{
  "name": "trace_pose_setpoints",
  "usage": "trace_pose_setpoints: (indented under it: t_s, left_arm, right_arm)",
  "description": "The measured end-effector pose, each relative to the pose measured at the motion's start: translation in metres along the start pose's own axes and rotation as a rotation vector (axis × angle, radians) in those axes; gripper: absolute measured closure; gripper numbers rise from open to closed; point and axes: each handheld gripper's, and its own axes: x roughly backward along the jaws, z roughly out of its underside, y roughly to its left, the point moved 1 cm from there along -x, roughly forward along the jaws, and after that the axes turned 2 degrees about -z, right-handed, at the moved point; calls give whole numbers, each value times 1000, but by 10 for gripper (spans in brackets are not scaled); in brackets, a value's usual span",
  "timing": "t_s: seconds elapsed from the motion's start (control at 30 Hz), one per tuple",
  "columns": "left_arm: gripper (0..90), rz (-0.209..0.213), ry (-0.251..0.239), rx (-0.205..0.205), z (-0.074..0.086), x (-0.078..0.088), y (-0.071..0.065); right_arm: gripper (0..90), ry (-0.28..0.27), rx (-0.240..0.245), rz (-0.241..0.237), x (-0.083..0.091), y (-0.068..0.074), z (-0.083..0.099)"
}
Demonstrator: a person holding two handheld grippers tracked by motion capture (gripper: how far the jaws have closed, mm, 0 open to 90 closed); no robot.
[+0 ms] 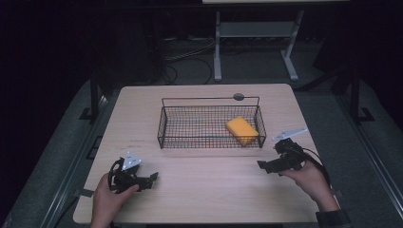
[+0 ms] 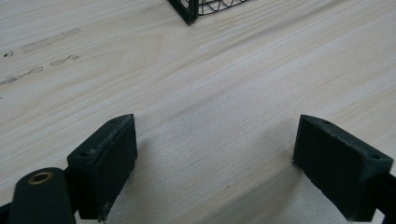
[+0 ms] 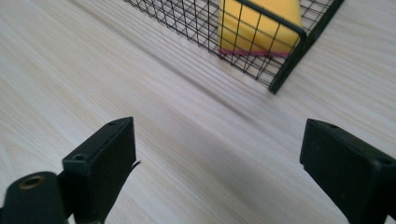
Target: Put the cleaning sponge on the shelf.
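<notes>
A yellow sponge (image 1: 242, 129) with a pink underside lies in the right end of a black wire basket (image 1: 164, 127) at the middle of the table. The right gripper view looks at the sponge (image 3: 254, 21) through the basket's corner (image 3: 286, 70). My right gripper (image 1: 262, 166) is in a hand at the table's right side, just in front of the basket, jaws open and empty. My left gripper (image 1: 153, 178) rests near the front left of the table, open, with bare wood between its jaws. A corner of the basket (image 2: 189, 11) shows in the left gripper view.
The light wooden table (image 1: 209, 190) has faint marks (image 2: 46, 42) on its left part. A round dark disc (image 1: 238, 97) sits behind the basket near the far edge. A white stand (image 1: 254, 33) and cables lie on the dark floor beyond.
</notes>
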Motion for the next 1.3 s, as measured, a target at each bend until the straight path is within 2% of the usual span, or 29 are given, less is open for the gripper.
trace_pose_setpoints:
  t_s: [0.17,0.27,0.47,0.6,0.7,0.8,0.97,1.13,1.2,1.3]
  left_arm:
    - [127,0,-1,1,0,0,0]
    - [127,0,-1,1,0,0,0]
    - [127,0,1,-3,0,0,0]
    - [127,0,1,-2,0,0,0]
    - [126,0,1,-3,0,0,0]
    - [127,0,2,-3,0,0,0]
    - [126,0,2,-3,0,0,0]
    - [127,0,1,-3,0,0,0]
    - [127,0,1,-3,0,0,0]
    - [127,0,1,-3,0,0,0]
  right_arm:
    - [88,-21,5,21,-3,-1,14]
    - [77,-50,-5,36,-5,-3,30]
    - [30,-55,-11,57,-11,-5,52]
    - [27,-84,-11,80,-12,-7,64]
    - [27,-93,-15,80,-11,-8,70]
    - [24,-102,-2,96,-13,-8,78]
    - [23,-91,8,92,-20,-11,90]
    - [21,-96,0,84,-21,-12,93]
    - [16,-103,-13,71,-22,-14,94]
    - [12,-143,-8,64,-23,-16,98]
